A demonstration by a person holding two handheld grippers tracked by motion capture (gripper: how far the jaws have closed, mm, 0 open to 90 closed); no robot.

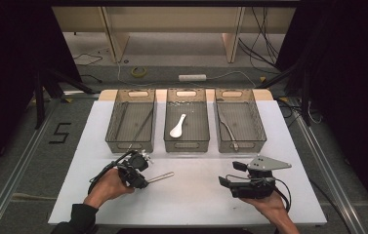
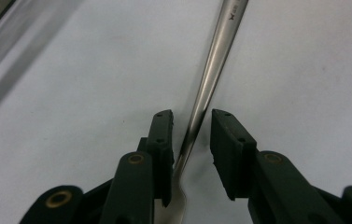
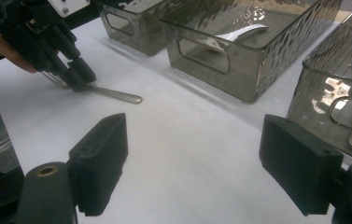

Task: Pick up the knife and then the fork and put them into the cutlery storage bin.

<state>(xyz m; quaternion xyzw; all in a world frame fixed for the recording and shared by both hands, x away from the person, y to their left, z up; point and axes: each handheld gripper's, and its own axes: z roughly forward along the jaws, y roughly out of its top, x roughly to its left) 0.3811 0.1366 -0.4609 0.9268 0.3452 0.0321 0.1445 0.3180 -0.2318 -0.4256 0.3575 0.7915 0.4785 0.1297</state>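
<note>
White table top (image 1: 196,195) is lying under dim light, with dark floor and loose cables behind it. Three smoky clear bins are sitting in a row along its far side. Taking the middle bin (image 1: 187,144) as the landmark: it is holding a white spoon (image 1: 177,126). The bin to its left (image 1: 118,139) is holding thin dark sticks, and the bin to its right (image 1: 257,139) is holding a metal utensil.

Nearer the person than the middle bin, and a little to its left, a metal fork (image 2: 211,70) is lying flat on the table, its handle pointing toward the right. The left gripper (image 1: 140,176) is tilting down over the fork's neck. Its jaws are standing narrow, one on each side of the neck; the left one is touching or nearly touching the metal, while a gap is showing at the right one.

Nearer than the right-hand bin, the right gripper (image 1: 230,178) is hovering above bare table, jaws standing wide with nothing between them. Nothing is lying between the fork and the bins.
</note>
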